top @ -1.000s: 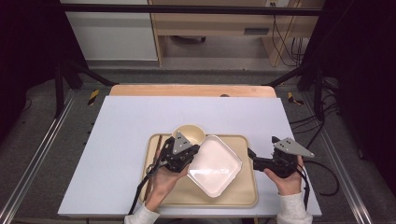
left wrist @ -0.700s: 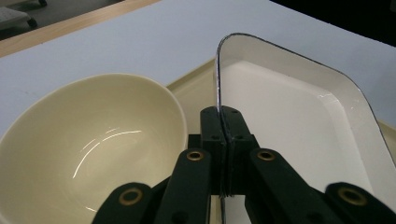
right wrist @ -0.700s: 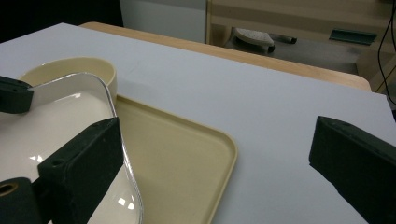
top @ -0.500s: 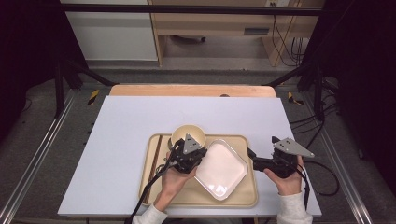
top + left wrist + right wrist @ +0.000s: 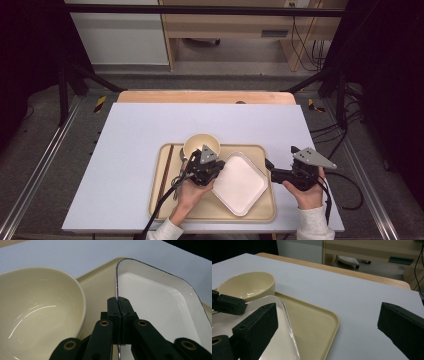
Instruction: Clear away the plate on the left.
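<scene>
The left tongs (image 5: 119, 315) are clamped on the thin dark-edged rim of a glossy white square dish (image 5: 239, 183) with rounded corners, which sits turned cornerwise on the right half of a matte beige plastic tray (image 5: 260, 212) near the desk's (image 5: 125, 150) front edge. A smooth, round cream bowl (image 5: 199, 143) stands at the tray's far edge, just beside the dish. The right tongs (image 5: 328, 325) stand wide open and hold nothing, over the tray's right edge.
</scene>
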Motion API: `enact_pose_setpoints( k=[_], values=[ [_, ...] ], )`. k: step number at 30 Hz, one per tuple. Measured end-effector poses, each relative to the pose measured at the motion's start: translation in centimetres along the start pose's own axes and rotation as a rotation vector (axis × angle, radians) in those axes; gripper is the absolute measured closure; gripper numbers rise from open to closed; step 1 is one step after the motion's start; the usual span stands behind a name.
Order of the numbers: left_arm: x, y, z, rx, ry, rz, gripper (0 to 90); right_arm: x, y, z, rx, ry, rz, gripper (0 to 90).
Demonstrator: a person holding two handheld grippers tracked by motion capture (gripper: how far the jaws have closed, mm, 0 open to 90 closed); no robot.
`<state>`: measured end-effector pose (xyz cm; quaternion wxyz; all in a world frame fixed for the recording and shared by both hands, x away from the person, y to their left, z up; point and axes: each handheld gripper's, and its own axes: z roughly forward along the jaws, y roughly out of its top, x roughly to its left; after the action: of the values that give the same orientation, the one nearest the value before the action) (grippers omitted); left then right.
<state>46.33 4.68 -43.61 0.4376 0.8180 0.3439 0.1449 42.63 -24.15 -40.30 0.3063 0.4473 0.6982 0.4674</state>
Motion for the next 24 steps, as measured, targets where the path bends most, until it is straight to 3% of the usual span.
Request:
enact_pose_setpoints(
  k=[24],
  values=[
    [0.1,-1.3,2.9,0.081,0.027,-0.011,86.0,0.0,0.0,0.0,-0.001,0.002,0.000,3.4]
  ],
)
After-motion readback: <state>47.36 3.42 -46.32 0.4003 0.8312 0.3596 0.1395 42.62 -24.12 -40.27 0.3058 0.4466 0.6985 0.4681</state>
